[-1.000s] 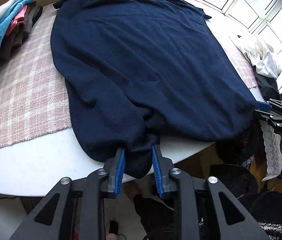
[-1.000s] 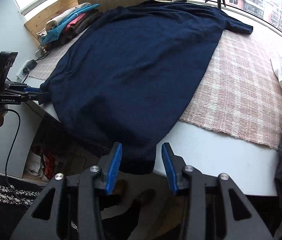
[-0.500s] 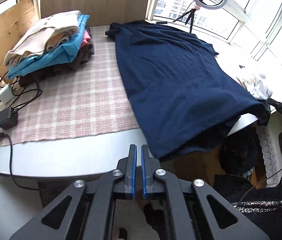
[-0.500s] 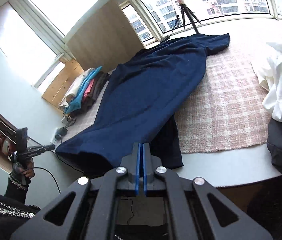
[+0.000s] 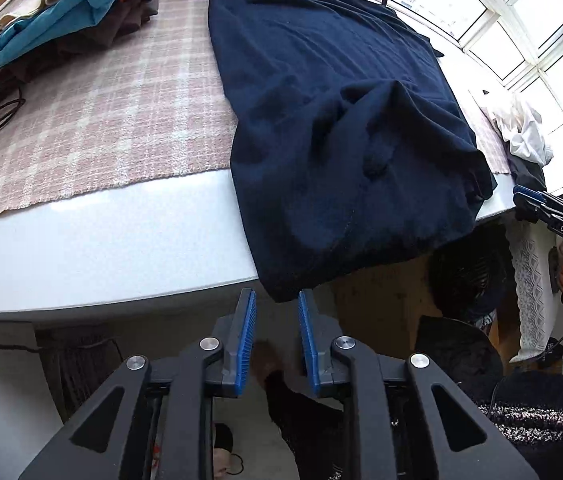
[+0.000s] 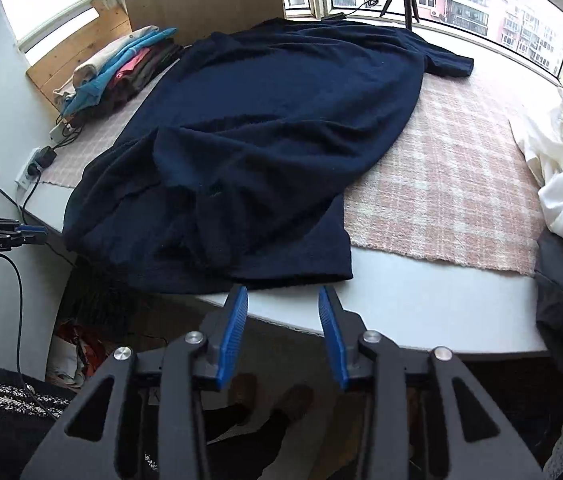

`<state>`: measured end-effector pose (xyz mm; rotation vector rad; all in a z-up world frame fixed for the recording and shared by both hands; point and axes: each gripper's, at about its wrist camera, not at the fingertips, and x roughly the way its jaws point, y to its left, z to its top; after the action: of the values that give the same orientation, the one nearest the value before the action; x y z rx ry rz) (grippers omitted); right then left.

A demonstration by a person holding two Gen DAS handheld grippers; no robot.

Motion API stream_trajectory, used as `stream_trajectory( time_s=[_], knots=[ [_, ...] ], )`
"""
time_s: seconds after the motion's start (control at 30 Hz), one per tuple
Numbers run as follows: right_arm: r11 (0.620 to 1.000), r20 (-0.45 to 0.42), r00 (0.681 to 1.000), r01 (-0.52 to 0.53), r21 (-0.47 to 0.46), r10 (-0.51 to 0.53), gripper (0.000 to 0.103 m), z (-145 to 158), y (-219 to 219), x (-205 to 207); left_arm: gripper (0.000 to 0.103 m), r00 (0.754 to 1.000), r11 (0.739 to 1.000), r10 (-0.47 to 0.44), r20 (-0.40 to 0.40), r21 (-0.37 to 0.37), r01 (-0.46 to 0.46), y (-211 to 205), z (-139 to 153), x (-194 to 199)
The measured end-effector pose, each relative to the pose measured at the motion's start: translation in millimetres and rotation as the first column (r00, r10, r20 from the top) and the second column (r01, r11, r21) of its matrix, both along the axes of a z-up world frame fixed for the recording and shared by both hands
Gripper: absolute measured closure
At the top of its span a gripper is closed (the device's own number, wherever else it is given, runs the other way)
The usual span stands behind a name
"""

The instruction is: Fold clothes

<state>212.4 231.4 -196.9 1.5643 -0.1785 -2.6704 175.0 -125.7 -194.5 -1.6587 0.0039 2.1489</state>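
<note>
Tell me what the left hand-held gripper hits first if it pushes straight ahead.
Probably the hanging hem of the navy garment, just beyond the open left hand-held gripper at the table edge; depth is uncertain.

White table (image 5: 93, 240) under a pink plaid mat (image 5: 93, 120), navy garment (image 5: 333, 128) and folded pile (image 5: 61, 20) on top.

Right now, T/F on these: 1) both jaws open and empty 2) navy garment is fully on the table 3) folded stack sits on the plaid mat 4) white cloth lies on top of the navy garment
1) True: left gripper and right gripper stand open, nothing between the jaws.
2) False: the navy garment hangs over the table edge at its near end.
3) True: the folded stack rests on the plaid mat.
4) False: the white cloth lies apart, across the mat.
</note>
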Motion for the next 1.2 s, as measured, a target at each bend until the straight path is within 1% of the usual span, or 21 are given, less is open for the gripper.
stream_trajectory(
  time_s=[0.07,0.13,0.23,0.27,0.3,0.33,0.43,0.47,0.5,0.53,0.57,0.67,0.77,0.83,0.9,0.97,1.0,1.1,1.2],
  knots=[
    [0.998,0.006,0.999,-0.046,0.033,0.046,0.066,-5,-6,-14,0.082,1.000,1.000,-0.008,-0.013,-0.010,0.008,-1,6,0],
    [0.991,0.033,0.995,-0.093,0.095,0.090,0.066,-9,-13,-20,0.082,1.000,1.000,-0.007,-0.022,-0.019,0.007,-4,10,1],
    [0.980,0.036,0.982,-0.186,0.078,0.184,0.065,-5,-27,-23,0.081,1.000,1.000,0.006,-0.024,-0.027,-0.006,-8,10,4],
    [0.975,0.032,0.977,-0.213,0.066,0.211,0.063,-5,-34,-25,0.081,1.000,0.999,0.014,-0.021,-0.029,-0.015,-9,8,5],
    [0.971,0.035,0.974,-0.225,0.083,0.223,0.057,-7,-39,-27,0.081,1.000,0.999,0.024,-0.017,-0.030,-0.025,-11,7,6],
    [0.968,0.041,0.972,-0.233,0.091,0.230,0.057,-10,-43,-31,0.081,0.999,0.999,0.033,-0.010,-0.025,-0.034,-13,5,7],
    [0.974,0.053,0.973,-0.225,0.019,0.224,0.057,-24,-45,-44,0.081,0.999,0.999,0.045,0.002,-0.022,-0.044,-13,-1,12],
    [0.977,0.064,0.975,-0.213,0.025,0.211,0.059,-28,-44,-48,0.081,0.999,0.999,0.047,0.005,-0.025,-0.047,-12,-3,13],
    [0.979,0.074,0.978,-0.199,0.034,0.197,0.082,-33,-43,-52,0.081,0.999,0.999,0.048,0.007,-0.024,-0.048,-12,-4,15],
    [0.981,0.084,0.978,-0.193,0.031,0.190,0.094,-33,-40,-54,0.081,0.999,0.999,0.048,0.006,-0.022,-0.047,-12,-3,17],
    [0.982,0.075,0.980,-0.185,0.033,0.182,0.097,-28,-36,-53,0.081,0.999,0.999,0.048,0.001,-0.017,-0.048,-12,-1,18],
    [0.977,0.012,0.984,-0.178,0.117,0.177,0.098,15,-21,-37,0.081,0.998,0.998,0.057,-0.016,-0.001,-0.057,-12,4,23],
    [0.980,-0.060,0.991,-0.106,0.171,0.117,0.098,65,8,-20,0.079,0.998,0.999,0.039,-0.044,-0.012,-0.039,-2,5,26],
    [0.967,-0.097,0.994,-0.023,0.254,0.049,0.098,84,23,-15,0.077,0.999,0.999,0.027,-0.046,-0.020,-0.028,8,0,27],
    [0.971,-0.087,0.996,0.019,0.239,0.002,0.098,85,36,-17,0.076,0.999,1.000,0.016,-0.036,-0.013,-0.017,16,-6,26],
    [0.972,-0.068,0.998,0.025,0.233,-0.009,0.098,76,38,-18,0.076,0.999,1.000,0.013,-0.030,-0.025,-0.014,22,-13,25],
    [0.973,-0.055,0.999,0.011,0.233,0.002,0.098,70,37,-19,0.076,1.000,0.999,0.014,-0.025,-0.028,-0.014,25,-17,24],
    [0.975,-0.016,1.000,-0.018,0.221,0.022,0.098,52,35,-19,0.076,1.000,1.000,0.025,0.004,0.006,-0.025,30,-23,20],
    [0.979,-0.006,1.000,-0.025,0.203,0.027,0.098,42,33,-22,0.073,0.999,0.999,0.032,0.022,0.022,-0.032,36,-27,14]
  ],
)
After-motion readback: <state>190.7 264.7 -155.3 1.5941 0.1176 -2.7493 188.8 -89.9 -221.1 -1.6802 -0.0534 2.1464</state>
